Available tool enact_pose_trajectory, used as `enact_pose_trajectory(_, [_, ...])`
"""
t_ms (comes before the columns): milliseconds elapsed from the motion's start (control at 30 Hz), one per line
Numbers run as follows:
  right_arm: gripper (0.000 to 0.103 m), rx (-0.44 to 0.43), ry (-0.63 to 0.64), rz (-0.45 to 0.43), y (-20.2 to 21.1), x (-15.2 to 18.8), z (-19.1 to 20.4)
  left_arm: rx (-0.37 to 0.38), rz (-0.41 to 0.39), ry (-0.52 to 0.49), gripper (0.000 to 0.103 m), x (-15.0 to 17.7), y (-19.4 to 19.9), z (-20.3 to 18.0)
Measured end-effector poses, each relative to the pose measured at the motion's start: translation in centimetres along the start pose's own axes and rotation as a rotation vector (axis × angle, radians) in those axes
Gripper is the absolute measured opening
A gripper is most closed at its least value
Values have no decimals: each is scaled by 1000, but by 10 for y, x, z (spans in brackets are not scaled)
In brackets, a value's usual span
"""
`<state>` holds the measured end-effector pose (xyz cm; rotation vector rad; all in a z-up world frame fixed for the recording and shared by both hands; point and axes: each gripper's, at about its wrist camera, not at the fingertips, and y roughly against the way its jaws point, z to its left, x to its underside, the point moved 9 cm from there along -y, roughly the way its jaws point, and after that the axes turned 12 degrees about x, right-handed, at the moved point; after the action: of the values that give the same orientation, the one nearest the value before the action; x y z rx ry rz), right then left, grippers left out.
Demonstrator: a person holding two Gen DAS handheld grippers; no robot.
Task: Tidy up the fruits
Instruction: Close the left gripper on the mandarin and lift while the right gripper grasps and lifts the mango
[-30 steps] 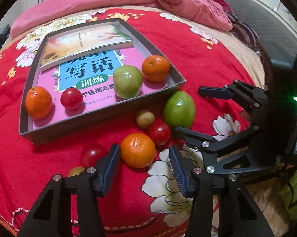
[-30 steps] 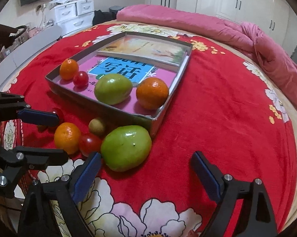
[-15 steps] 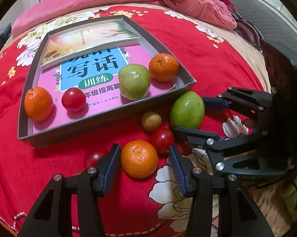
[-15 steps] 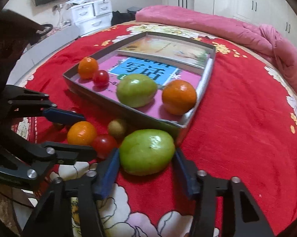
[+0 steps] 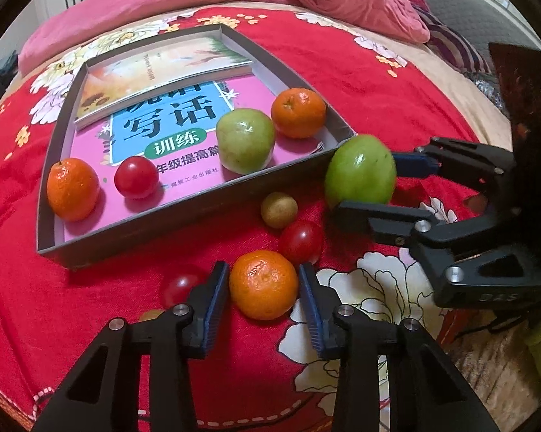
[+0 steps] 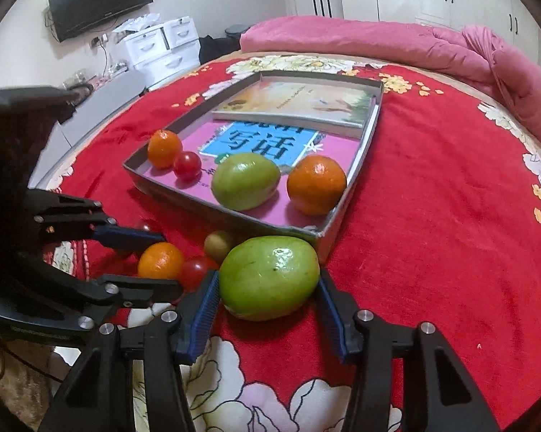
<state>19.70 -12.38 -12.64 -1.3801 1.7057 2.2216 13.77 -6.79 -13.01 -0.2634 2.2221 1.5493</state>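
An orange lies on the red blanket between my left gripper's blue pads. The jaws are closing and both pads touch its sides. My right gripper is shut on a large green fruit just outside the near corner of the grey tray. In the left wrist view the right gripper holds that green fruit from the right. The tray holds two oranges, a green fruit and a red tomato, all lying on books.
Loose on the blanket between the grippers lie a small brownish fruit and a red tomato. Another tomato sits left of my left finger. A pink quilt is heaped at the far side. White drawers stand beyond the bed.
My right jaws have come in from wide apart onto the green fruit. My left jaws have narrowed onto the orange. Both hands have stayed nearly in place.
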Motion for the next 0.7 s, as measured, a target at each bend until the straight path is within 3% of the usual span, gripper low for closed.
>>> enact_pose_trajectory(700, [52,-7,-116,-86,40,-36,-7,19,-119,-5,40,-28,49,-11])
